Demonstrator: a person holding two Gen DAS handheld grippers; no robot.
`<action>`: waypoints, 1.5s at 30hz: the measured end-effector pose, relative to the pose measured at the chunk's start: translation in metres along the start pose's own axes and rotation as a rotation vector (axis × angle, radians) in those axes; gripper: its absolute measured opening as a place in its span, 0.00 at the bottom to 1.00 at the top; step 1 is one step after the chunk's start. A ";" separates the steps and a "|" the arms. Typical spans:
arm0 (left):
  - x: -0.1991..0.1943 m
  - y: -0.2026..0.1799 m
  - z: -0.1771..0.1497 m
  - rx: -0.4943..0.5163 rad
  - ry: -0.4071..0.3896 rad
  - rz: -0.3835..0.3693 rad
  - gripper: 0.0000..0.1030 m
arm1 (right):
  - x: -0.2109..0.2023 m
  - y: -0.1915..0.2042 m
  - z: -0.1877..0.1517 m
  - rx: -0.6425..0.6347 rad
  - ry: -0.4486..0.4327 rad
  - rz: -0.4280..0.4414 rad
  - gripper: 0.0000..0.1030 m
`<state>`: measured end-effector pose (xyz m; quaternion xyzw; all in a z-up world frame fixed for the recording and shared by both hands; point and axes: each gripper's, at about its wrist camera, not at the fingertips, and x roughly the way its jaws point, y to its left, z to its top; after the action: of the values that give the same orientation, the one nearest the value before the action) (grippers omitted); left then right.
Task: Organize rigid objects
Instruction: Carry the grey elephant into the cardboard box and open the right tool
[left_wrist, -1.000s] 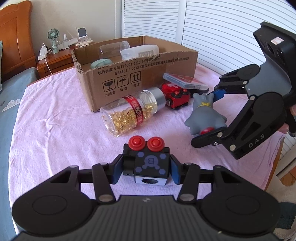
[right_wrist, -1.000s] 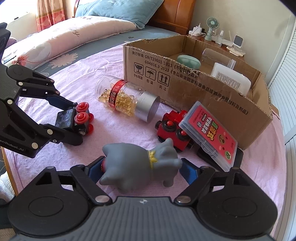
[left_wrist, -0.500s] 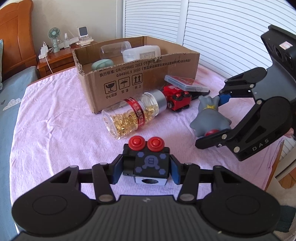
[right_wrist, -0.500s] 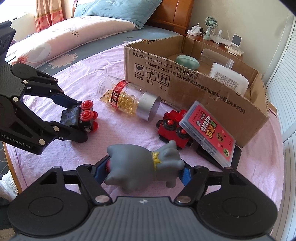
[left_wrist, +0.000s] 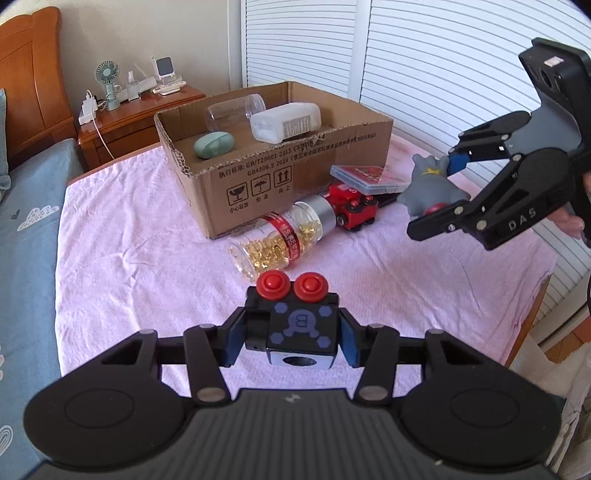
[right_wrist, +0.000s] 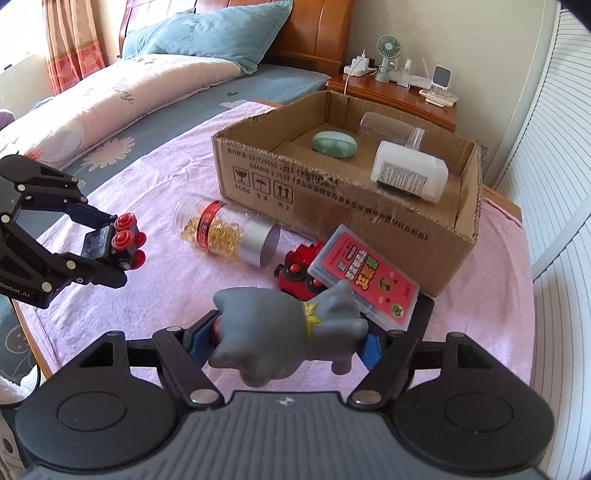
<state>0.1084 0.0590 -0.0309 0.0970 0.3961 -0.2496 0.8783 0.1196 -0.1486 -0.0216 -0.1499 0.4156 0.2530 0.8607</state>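
Note:
My left gripper (left_wrist: 291, 339) is shut on a black toy block with two red buttons (left_wrist: 291, 321), held above the pink cloth (left_wrist: 147, 258); from the right wrist the same block (right_wrist: 110, 245) shows at the left. My right gripper (right_wrist: 284, 341) is shut on a grey rubber cat figure (right_wrist: 284, 332), also lifted off the cloth, and it appears at the right of the left wrist view as the grey figure (left_wrist: 430, 190). The open cardboard box (right_wrist: 332, 206) stands beyond both, holding a green case (right_wrist: 334, 144), a white bottle (right_wrist: 408, 177) and a clear jar (right_wrist: 384, 125).
In front of the box lie a capsule bottle (right_wrist: 221, 232), a red toy train (right_wrist: 299, 269) and a red card case (right_wrist: 365, 277). A wooden nightstand (right_wrist: 391, 92) with a fan stands behind. White slatted doors (left_wrist: 443, 74) run along the right. Pillows lie on the bed to the left.
Both grippers have risen with their toys; the grey figure left the cloth and the box's inside is now more visible. The right jaws narrowed onto the figure at first.

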 end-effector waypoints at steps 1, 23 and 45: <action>-0.003 0.001 0.002 0.000 -0.005 0.000 0.49 | -0.003 -0.002 0.003 0.001 -0.010 -0.005 0.76; -0.026 0.006 0.032 0.047 -0.096 0.035 0.49 | 0.027 -0.067 0.116 0.127 -0.065 -0.197 0.77; -0.012 0.005 0.080 0.029 -0.060 0.067 0.49 | -0.008 -0.030 0.046 0.334 -0.004 -0.246 1.00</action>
<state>0.1565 0.0378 0.0312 0.1156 0.3624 -0.2285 0.8962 0.1614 -0.1541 0.0136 -0.0541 0.4287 0.0740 0.8988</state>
